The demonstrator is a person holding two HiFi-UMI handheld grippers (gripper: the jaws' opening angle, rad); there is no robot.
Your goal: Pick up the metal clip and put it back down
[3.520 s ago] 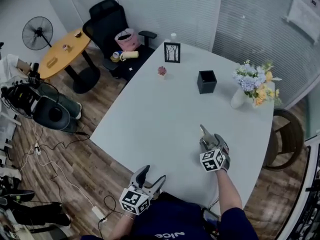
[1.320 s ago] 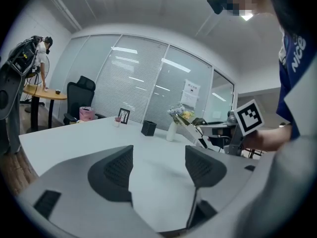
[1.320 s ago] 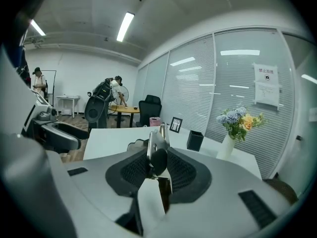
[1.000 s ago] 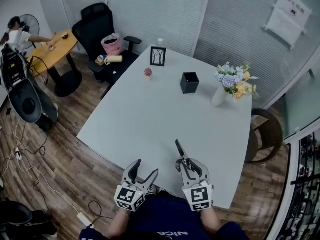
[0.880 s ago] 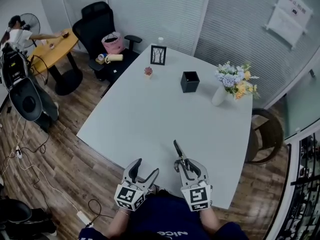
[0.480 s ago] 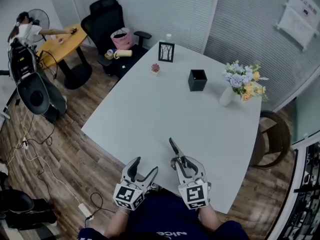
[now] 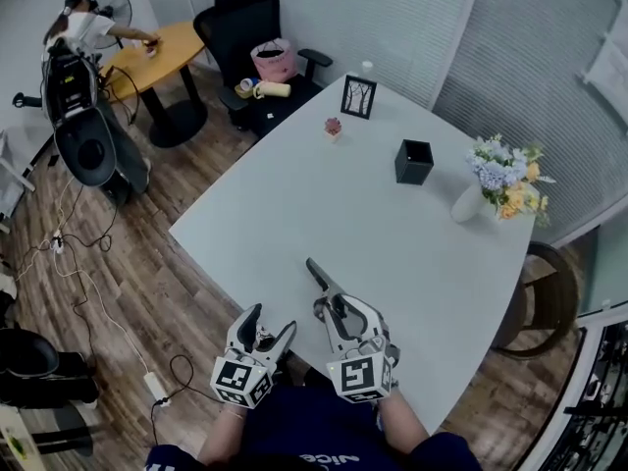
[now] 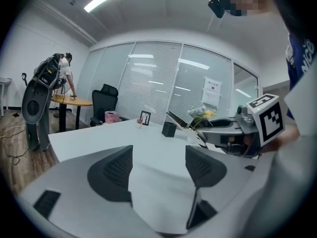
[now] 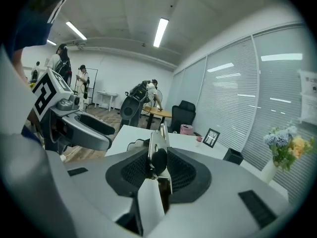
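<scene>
Our right gripper (image 7: 331, 307) has its jaws closed nearly together on the metal clip (image 9: 157, 150). The clip is pinched between the pads and juts forward over the near edge of the white table (image 7: 324, 184) (whether its tip touches the top we cannot tell). Our left gripper (image 7: 270, 324) hangs just beside it, jaws spread wide with nothing between them.

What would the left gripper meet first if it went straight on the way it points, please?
Most likely the white table, whose top fills the gap between the left gripper's open jaws; depth is unclear.
</scene>
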